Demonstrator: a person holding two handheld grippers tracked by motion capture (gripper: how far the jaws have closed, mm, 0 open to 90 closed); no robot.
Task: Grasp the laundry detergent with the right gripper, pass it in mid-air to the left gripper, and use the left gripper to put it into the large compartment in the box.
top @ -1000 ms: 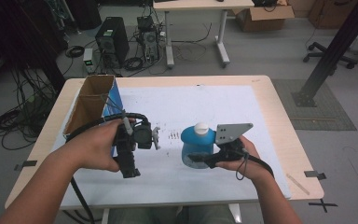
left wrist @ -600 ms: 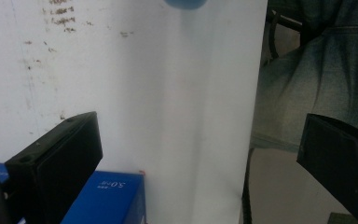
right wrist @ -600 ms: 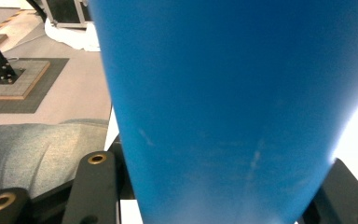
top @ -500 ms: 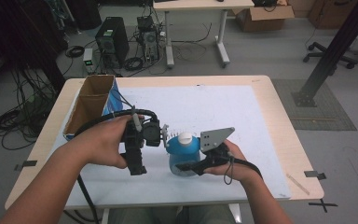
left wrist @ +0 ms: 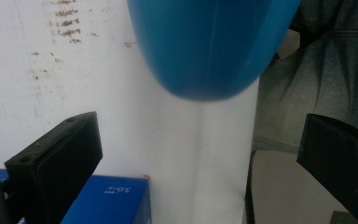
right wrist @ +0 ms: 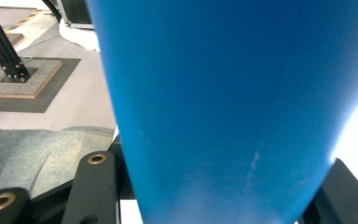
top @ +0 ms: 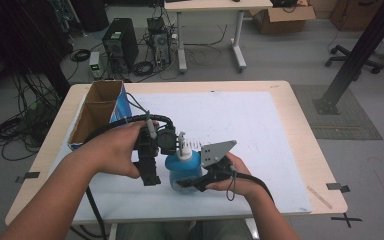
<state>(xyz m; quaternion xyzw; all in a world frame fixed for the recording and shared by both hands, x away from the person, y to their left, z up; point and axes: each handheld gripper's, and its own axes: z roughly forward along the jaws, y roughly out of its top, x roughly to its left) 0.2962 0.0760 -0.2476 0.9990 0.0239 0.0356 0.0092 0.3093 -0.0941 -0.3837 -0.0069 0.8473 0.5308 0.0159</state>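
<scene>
White paper over the table [top: 260, 125] lies under my work, where my right gripper [top: 192, 182] pinches the blue bottle [top: 184, 169] at six o'clock, so I should steady it while my left gripper [left wrist: 200, 154], jaws spread, closes squarely on its white pump top [top: 182, 148].

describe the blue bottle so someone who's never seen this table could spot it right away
Start at the white sheet covering the wooden table, then look to its near edge between the person's two hands. There the right gripper clamps a blue bottle, beside the left gripper. Its white cap and rounded blue body distinguish it from the open cardboard box at the left.
</scene>
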